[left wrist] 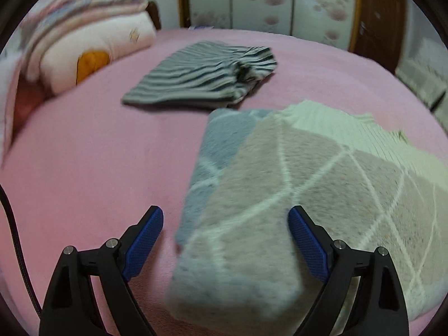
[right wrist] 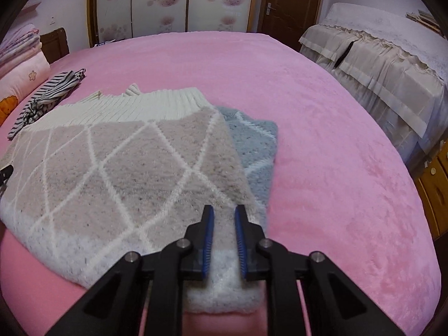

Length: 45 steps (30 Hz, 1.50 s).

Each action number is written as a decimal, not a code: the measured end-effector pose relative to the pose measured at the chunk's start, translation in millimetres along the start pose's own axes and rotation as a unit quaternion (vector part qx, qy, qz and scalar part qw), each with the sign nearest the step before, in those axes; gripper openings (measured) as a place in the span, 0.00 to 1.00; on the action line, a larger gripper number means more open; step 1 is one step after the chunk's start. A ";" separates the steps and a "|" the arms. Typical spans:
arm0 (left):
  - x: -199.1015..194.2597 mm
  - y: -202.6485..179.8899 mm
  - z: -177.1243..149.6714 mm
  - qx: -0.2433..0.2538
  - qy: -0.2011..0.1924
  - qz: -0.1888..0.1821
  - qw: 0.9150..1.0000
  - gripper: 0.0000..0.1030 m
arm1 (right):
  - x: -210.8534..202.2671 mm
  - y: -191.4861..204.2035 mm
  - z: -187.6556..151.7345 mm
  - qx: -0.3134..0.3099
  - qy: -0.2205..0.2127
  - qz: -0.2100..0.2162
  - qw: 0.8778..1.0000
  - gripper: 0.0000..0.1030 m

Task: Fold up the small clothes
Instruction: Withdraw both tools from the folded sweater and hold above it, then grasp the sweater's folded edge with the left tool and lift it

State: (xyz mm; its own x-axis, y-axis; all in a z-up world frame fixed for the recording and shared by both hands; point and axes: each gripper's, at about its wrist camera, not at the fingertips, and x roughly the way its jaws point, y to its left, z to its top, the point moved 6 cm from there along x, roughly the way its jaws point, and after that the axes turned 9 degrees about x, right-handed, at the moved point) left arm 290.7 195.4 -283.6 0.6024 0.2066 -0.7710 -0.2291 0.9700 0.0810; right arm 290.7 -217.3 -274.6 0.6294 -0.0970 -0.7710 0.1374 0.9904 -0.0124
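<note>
A knitted sweater (left wrist: 294,168) with beige, blue and cream diamond panels lies flat on the pink bed (left wrist: 84,154). My left gripper (left wrist: 226,210) stands open and wide over the sweater's left edge, one finger above the bed cover, the other above the knit. In the right wrist view the same sweater (right wrist: 126,168) spreads to the left, its blue part folded under at the right. My right gripper (right wrist: 224,208) has its jaws narrow, with the white fuzzy hem at the sweater's near corner pinched between the blue pads.
A grey striped garment (left wrist: 201,75) lies folded further back on the bed (right wrist: 336,154), also visible as the striped garment (right wrist: 47,95) at left. Pillows (left wrist: 92,47) and stacked bedding (left wrist: 84,0) sit at the headboard. A cloth-covered piece of furniture (right wrist: 378,64) stands beside the bed.
</note>
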 end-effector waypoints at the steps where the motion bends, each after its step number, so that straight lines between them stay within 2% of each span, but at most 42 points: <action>1: 1.6 2.2 -1.5 -0.007 0.001 -0.004 1.000 0.88 | 0.6 1.6 -1.2 -0.004 -0.003 -0.007 1.000 0.13; 11: 6.9 4.2 -7.8 -0.015 0.007 -0.017 1.000 0.89 | 0.9 6.2 -4.7 -0.012 -0.007 -0.026 1.000 0.14; 17: -7.3 3.6 1.3 0.000 0.022 0.002 1.000 0.89 | -5.7 15.4 -0.5 -0.028 0.002 -0.029 0.999 0.14; 22: -38.2 9.2 0.8 -0.016 0.036 -0.003 0.999 0.89 | -17.4 18.7 4.0 0.008 0.016 0.003 1.000 0.14; 30: -69.2 15.0 -23.8 -0.097 0.057 -0.072 0.991 0.89 | -45.5 51.6 13.3 0.025 0.002 0.053 0.998 0.14; 32: -71.6 14.2 -29.3 -0.104 0.061 -0.076 0.990 0.89 | -53.1 62.5 18.7 0.023 -0.003 0.071 0.997 0.14; 36: -75.5 6.8 -31.8 -0.070 0.046 -0.056 0.995 0.89 | -59.6 86.5 33.5 -0.001 -0.013 0.104 0.994 0.17; 40: -72.1 -6.0 -27.8 -0.028 0.032 -0.034 0.999 0.89 | -49.3 113.7 53.2 -0.040 -0.012 0.130 0.991 0.17; 45: -62.0 -15.4 -19.8 -0.012 0.035 -0.035 0.999 0.89 | -12.1 135.5 75.1 -0.058 0.010 0.125 0.990 0.17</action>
State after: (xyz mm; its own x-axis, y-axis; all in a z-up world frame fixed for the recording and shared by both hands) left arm 241.7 165.1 -249.6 0.5622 0.1276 -0.8171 -0.2064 0.9784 0.0108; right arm 359.1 -89.2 -219.1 0.6164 0.1537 -0.7723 -0.1111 0.9879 0.1080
